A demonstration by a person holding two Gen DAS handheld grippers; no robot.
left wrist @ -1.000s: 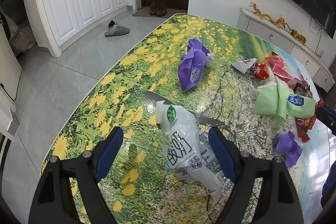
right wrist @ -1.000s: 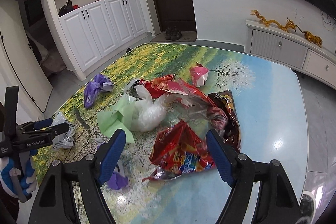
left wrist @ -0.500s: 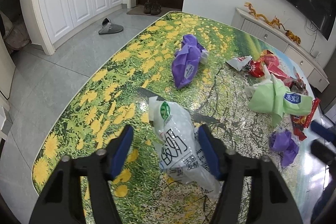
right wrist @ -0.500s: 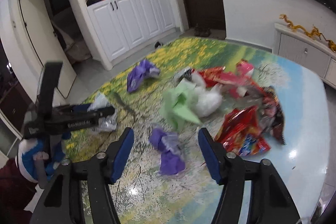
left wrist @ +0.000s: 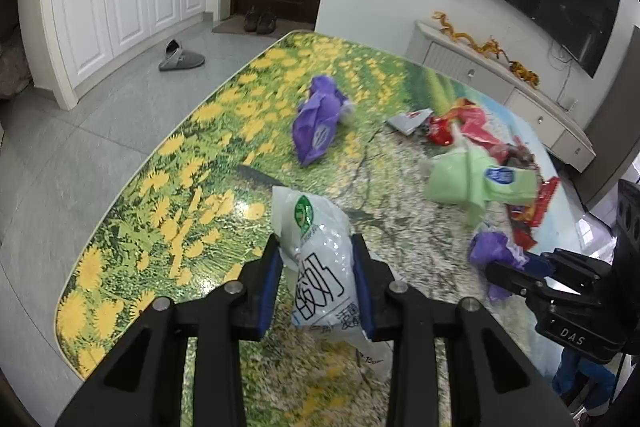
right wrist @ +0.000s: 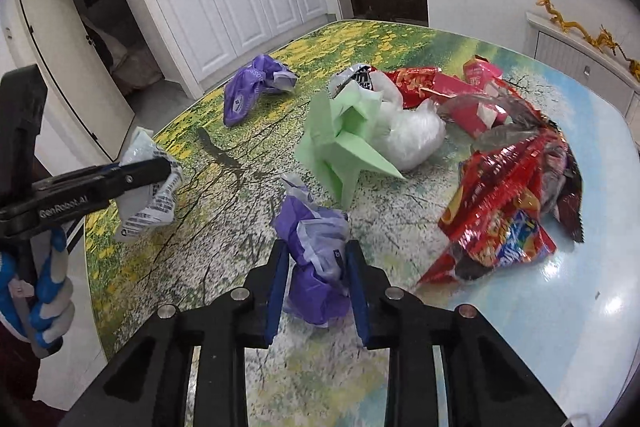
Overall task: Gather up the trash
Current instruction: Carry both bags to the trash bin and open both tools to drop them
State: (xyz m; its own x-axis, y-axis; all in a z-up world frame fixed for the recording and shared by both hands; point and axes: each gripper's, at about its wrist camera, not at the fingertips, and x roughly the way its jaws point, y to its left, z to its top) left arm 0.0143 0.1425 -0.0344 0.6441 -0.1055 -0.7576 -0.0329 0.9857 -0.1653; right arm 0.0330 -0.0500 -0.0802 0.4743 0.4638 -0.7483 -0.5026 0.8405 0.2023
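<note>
A white printed plastic bag lies near the front left of the flower-patterned table. My left gripper is closing on it, both blue pads pressing its sides. In the right wrist view that same bag hangs pinched in the left gripper. A crumpled purple wrapper fills the gap of my right gripper, whose jaws are closing with the pads against it. The left wrist view shows the wrapper at the tip of the right gripper.
More trash lies farther back: a purple bag, a green wrapper beside clear plastic, and red snack bags. The table edge drops to tiled floor on the left. A gloved hand holds the left gripper.
Both grippers have narrowed from wide open onto their items. The right one swung left from the red snack bags to the purple wrapper and came lower.
</note>
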